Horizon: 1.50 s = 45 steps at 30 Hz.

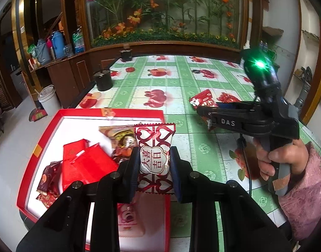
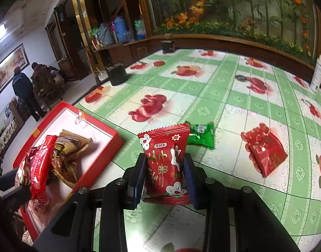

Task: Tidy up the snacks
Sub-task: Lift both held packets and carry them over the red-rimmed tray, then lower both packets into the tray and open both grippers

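My left gripper (image 1: pixel 154 163) is shut on a white-and-red candy packet (image 1: pixel 154 147), held above the right side of a red box (image 1: pixel 110 111) with a white floor. The box holds several snacks: red packets (image 1: pixel 85 161), a brown packet (image 1: pixel 118 134). My right gripper (image 2: pixel 163 174) is shut on a red snack packet (image 2: pixel 165 153), held over the table right of the box (image 2: pixel 97 157). In the left wrist view the right gripper (image 1: pixel 202 110) shows at the right with that red packet (image 1: pixel 203 100). A green packet (image 2: pixel 201 135) and a red packet (image 2: pixel 267 155) lie on the table.
The table carries a green and white fruit-print cloth (image 2: pixel 223 96). Two black containers (image 1: pixel 103 80) (image 1: pixel 126 54) stand at its far left edge. A white bottle (image 2: pixel 319 73) stands at the far right. A wooden planter wall runs behind. People stand at the far left (image 2: pixel 24 88).
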Tool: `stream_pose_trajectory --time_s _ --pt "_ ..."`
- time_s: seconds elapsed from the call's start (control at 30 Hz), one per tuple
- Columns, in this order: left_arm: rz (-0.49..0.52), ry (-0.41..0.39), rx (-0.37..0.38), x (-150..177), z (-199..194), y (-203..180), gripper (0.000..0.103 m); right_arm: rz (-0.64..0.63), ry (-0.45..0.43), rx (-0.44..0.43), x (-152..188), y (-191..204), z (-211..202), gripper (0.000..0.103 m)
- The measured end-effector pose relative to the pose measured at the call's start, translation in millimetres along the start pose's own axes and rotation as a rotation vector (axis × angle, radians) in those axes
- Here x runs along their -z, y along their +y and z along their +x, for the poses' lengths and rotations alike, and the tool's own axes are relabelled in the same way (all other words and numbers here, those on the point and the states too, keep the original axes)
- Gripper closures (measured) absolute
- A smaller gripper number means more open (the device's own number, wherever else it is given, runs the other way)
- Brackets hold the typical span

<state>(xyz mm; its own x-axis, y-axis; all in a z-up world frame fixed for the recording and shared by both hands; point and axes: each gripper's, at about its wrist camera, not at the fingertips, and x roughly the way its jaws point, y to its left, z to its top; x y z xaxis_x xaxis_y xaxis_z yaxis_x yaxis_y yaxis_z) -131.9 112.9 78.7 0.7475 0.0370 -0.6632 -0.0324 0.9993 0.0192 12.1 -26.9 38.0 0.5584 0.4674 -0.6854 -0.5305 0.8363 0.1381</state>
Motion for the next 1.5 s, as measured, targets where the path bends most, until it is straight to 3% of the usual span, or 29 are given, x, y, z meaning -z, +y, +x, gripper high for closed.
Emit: stream_pose_trajectory --time_s 0.2,0.4,0.83,1.5 --pt "-0.041 -0.012 -0.022 3.6 -8.0 18.5 0.078 -0.051 -0.091 -0.069 0.9 29.5 -16.9 0.068" --pt "-0.080 -0.026 -0.041 7.6 -15.7 39.0 0.078 -0.073 -0.117 -0.114 2.5 52.5 -19.0 0.068" --pt "-0.159 -0.056 -0.093 12.9 -23.7 81.1 0.078 0.009 -0.171 -0.165 -4.7 82.0 -11.5 0.068" --pt "-0.219 -0.041 -0.158 15.8 -9.8 116.3 0.078 -0.112 -0.116 -0.273 11.6 137.8 -1.2 0.068"
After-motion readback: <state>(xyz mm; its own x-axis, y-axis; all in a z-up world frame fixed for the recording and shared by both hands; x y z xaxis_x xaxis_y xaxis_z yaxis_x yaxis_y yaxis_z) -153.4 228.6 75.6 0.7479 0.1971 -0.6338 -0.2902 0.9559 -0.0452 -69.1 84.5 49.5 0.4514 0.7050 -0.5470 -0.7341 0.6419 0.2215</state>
